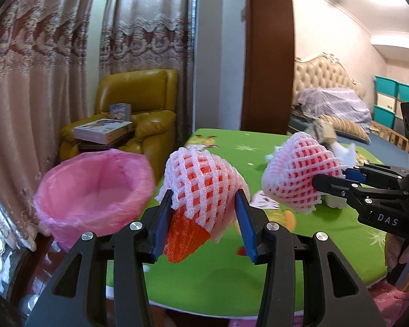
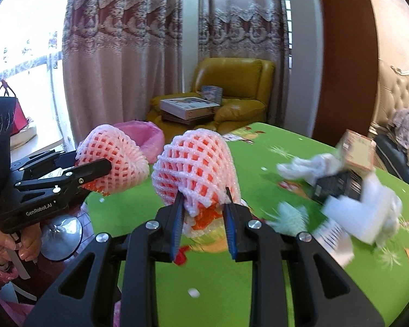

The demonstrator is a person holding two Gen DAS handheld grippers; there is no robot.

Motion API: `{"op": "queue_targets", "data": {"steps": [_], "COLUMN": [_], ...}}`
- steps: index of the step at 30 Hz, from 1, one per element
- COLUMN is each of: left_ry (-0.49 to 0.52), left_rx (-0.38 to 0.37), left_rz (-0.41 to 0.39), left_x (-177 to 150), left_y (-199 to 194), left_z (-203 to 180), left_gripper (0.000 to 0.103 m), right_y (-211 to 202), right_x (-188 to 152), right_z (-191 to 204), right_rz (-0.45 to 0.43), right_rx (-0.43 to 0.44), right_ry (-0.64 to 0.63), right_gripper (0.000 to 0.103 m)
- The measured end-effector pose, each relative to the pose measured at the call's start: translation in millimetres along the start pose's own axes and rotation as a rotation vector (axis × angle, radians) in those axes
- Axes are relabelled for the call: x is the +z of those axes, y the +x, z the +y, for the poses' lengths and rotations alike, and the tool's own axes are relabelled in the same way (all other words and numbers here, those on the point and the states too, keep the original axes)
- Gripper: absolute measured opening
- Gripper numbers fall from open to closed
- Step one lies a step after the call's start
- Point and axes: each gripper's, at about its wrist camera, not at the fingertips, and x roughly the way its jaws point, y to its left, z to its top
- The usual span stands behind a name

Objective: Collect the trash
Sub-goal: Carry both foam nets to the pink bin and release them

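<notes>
Each gripper is clamped on a foam fruit net: the left gripper (image 1: 203, 212) pinches one net (image 1: 201, 188), the right gripper (image 2: 204, 212) another (image 2: 196, 169). The pink-lined trash bin (image 1: 95, 190) waits at ten o'clock past the green table (image 2: 218, 286), apparently empty. Crumpled tissues (image 2: 368, 212) and small boxes (image 2: 338, 185) remain at two o'clock, so collection looks barely begun.
</notes>
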Motion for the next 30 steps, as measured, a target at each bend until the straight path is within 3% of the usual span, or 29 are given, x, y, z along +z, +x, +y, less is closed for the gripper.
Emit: {"op": "queue_targets", "data": {"steps": [8,16,25,28,29,30], "left_ry": [-0.031,-0.114,-0.19,-0.211,-0.213,-0.212], "left_rx": [0.111,0.178,0.224,0.225,0.224,0.238], "left_rz": [-0.04,0.008,0.053,0.06,0.061,0.068], "left_x": [9,24,37,40,40,40], "left_y": [-11,7,47,60,63,67], "left_z": [60,141,198,212,214,215], "left_gripper": [0.042,0.043,0.044,0.048,0.05,0.056], "right_y": [45,101,166,185,192,196], "right_x": [35,76,111,118,119,120], "right_z": [39,71,98,103,105,105], "right_rz": [0.003,0.008,0.05,0.059,0.071,0.072], "right_rx": [0.091,0.216,0.226,0.239,0.245,0.238], "right_ry": [-0.064,-0.08,-0.093,-0.089,-0.084,-0.082], "right_gripper": [0.026,0.027,0.029,0.041,0.058,0.068]}}
